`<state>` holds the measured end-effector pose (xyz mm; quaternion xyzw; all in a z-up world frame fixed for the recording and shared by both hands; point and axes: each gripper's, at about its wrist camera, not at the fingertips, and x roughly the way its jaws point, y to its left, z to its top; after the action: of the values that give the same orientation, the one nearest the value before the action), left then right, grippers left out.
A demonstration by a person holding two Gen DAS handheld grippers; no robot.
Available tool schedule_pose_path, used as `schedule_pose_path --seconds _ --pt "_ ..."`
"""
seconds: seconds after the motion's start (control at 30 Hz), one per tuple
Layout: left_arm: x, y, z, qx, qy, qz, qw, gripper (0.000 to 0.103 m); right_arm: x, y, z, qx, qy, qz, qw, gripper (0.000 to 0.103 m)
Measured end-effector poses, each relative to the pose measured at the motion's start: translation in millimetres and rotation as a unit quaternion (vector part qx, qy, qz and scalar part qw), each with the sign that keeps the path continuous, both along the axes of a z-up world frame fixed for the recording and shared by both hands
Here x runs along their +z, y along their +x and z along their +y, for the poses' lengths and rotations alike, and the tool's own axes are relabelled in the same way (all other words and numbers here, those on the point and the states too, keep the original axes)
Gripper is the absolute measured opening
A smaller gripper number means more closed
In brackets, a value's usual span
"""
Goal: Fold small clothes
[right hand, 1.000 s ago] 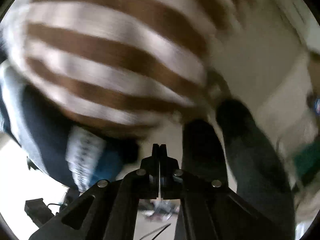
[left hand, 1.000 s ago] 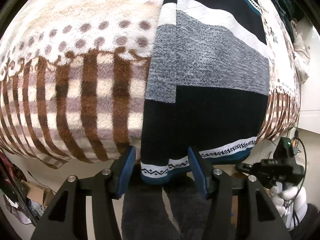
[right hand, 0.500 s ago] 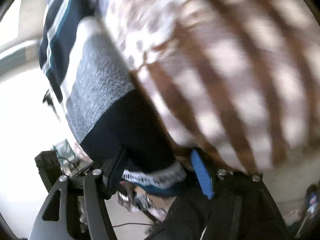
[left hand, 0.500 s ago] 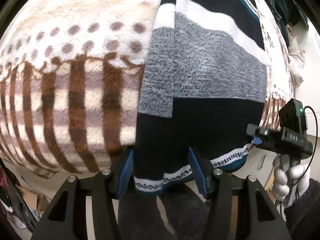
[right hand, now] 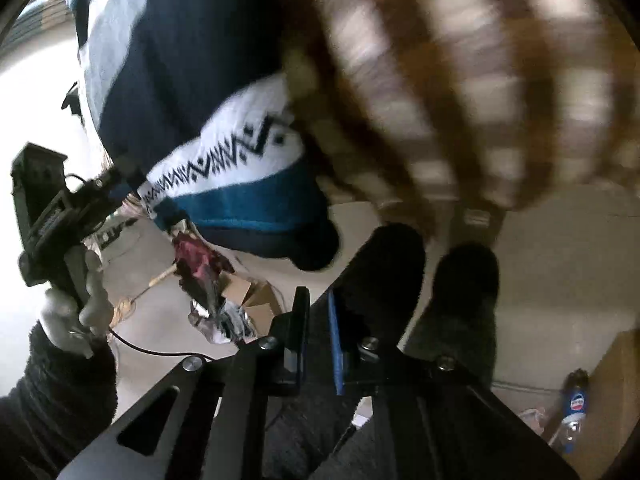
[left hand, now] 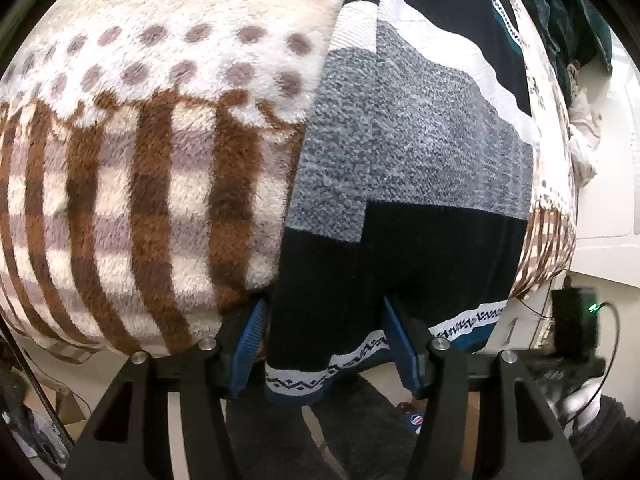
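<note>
A knit garment [left hand: 404, 184] in black, grey and white blocks with a patterned white and teal hem lies on a fleece blanket [left hand: 132, 152]; its hem hangs over the near edge. My left gripper [left hand: 324, 332] is open, its blue pads on either side of the hanging hem. In the right wrist view the garment's hem corner [right hand: 236, 172] hangs above and left of my right gripper [right hand: 318, 344]. The right gripper's jaws stand narrowly apart with nothing between them, below the blanket edge.
The brown-striped blanket [right hand: 460, 72] covers the surface. The person's dark-clad legs [right hand: 400, 276] are below. Cardboard and clutter [right hand: 224, 300] lie on the floor, and a bottle [right hand: 572, 408] at the lower right. The other hand-held gripper [right hand: 52, 208] shows at left.
The left gripper has moved forward so the hem sits deeper between its pads. The right gripper swung away from the hem, dropped lower and narrowed its jaws.
</note>
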<state>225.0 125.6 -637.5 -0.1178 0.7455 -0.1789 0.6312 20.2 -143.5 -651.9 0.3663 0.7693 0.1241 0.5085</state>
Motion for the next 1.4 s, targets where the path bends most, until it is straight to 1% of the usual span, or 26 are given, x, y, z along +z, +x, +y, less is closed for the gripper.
schedule_pose_path --seconds 0.03,0.1,0.13,0.17,0.2,0.23,0.3,0.4,0.43,0.5,0.53,0.57,0.6,0.63,0.67,0.7,0.73,0.8,0.83,0.93,1.07,1.17,1.23,1.3,1.37,1.4 --pt "0.3 -0.7 3.9 0.002 -0.006 0.000 1.0000 0.056 9.2 4.1 -12.7 -0.010 -0.007 -0.016 1.000 0.014" --pt "1.9 -3.5 12.2 0.013 -0.029 0.006 0.9995 0.057 24.5 12.1 -36.5 -0.030 -0.017 -0.041 0.999 0.040" --pt "1.7 -5.8 17.3 0.021 -0.040 0.008 0.9989 0.061 27.6 18.1 -42.3 -0.039 -0.016 -0.051 0.998 0.068" --pt "1.3 -8.4 22.6 0.031 -0.052 0.010 0.9981 0.063 26.2 23.1 -45.7 -0.044 -0.015 -0.056 0.997 0.081" --pt "-0.3 -12.1 28.7 0.041 -0.064 0.013 0.9971 0.068 21.1 31.0 -47.0 -0.046 -0.010 -0.053 0.998 0.081" --pt "-4.4 -15.6 33.7 0.047 -0.071 0.021 0.9962 0.070 13.8 37.7 -46.4 -0.044 -0.006 -0.047 0.998 0.081" --pt "-16.7 -19.6 39.1 0.055 -0.072 0.038 0.9952 0.070 -6.3 49.9 -40.3 -0.030 -0.006 -0.033 0.999 0.081" --pt "-31.4 -19.6 34.6 0.044 -0.069 0.053 0.9953 0.072 -26.3 61.4 -37.5 -0.028 0.008 -0.025 0.999 0.081" --pt "-36.7 -18.9 30.2 0.040 -0.070 0.057 0.9951 0.074 -28.6 63.8 -33.3 -0.028 0.009 -0.027 0.999 0.081" --pt "-44.7 -17.7 23.0 0.035 -0.071 0.066 0.9947 0.074 -31.7 67.3 -29.3 -0.024 0.013 -0.027 0.999 0.080" --pt "-45.3 -17.9 21.1 0.036 -0.068 0.064 0.9950 0.074 -30.9 69.0 -29.3 -0.025 0.016 -0.030 0.999 0.075" --pt "-43.1 -18.1 19.8 0.035 -0.061 0.056 0.9959 0.074 -29.6 70.8 -29.8 -0.028 0.018 -0.032 0.999 0.063" --pt "-39.6 -19.5 18.8 0.031 -0.059 0.048 0.9966 0.070 -27.7 72.7 -28.5 -0.038 0.023 -0.032 0.998 0.056" --pt "-32.9 -22.2 17.4 0.021 -0.056 0.034 0.9976 0.057 -23.0 73.3 -32.2 -0.047 0.032 -0.033 0.998 0.040" --pt "-27.9 -24.7 17.1 0.008 -0.044 0.026 0.9987 0.047 -17.6 74.1 -35.0 -0.053 0.031 -0.034 0.998 0.033" --pt "-23.3 -25.8 19.3 0.005 -0.039 0.022 0.9990 0.026 -13.1 74.3 -36.6 -0.054 0.027 -0.034 0.998 0.030" --pt "-17.5 -28.4 24.2 0.009 -0.043 0.021 0.9988 0.017 -8.5 72.9 -39.4 -0.055 0.027 -0.035 0.997 0.022" --pt "-6.2 -31.5 34.4 0.029 -0.059 0.030 0.9974 0.011 4.7 70.1 -46.3 -0.063 0.037 -0.036 0.997 0.017" --pt "0.1 -33.1 38.3 0.040 -0.069 0.034 0.9962 0.010 10.4 68.4 -50.5 -0.071 0.047 -0.036 0.996 0.014" --pt "22.8 -34.2 47.3 0.059 -0.096 0.033 0.9931 0.009 32.0 67.5 -61.6 -0.092 0.066 -0.042 0.993 0.013" --pt "56.9 -23.5 58.4 0.090 -0.135 0.011 0.9867 0.009 76.2 78.2 -76.8 -0.105 0.078 -0.068 0.989 0.013" --pt "80.1 -7.6 60.0 0.134 -0.175 -0.006 0.9755 0.009 107.3 94.6 -86.1 -0.118 0.083 -0.094 0.985 0.012" --pt "102.1 5.6 63.5 0.155 -0.198 -0.030 0.9673 0.009 127.2 100.6 -80.7 -0.125 0.080 -0.112 0.983 0.012" --pt "128.0 32.4 65.5 0.171 -0.221 -0.061 0.9583 0.009 153.2 114.8 -78.0 -0.135 0.075 -0.136 0.979 0.012" --pt "145.6 53.6 62.5 0.175 -0.234 -0.085 0.9525 0.009 177.5 138.4 -85.4 -0.144 0.071 -0.163 0.974 0.012" --pt "157.0 73.2 62.8 0.177 -0.245 -0.100 0.9480 0.009 188.5 147.4 -78.7 -0.146 0.066 -0.174 0.972 0.012"
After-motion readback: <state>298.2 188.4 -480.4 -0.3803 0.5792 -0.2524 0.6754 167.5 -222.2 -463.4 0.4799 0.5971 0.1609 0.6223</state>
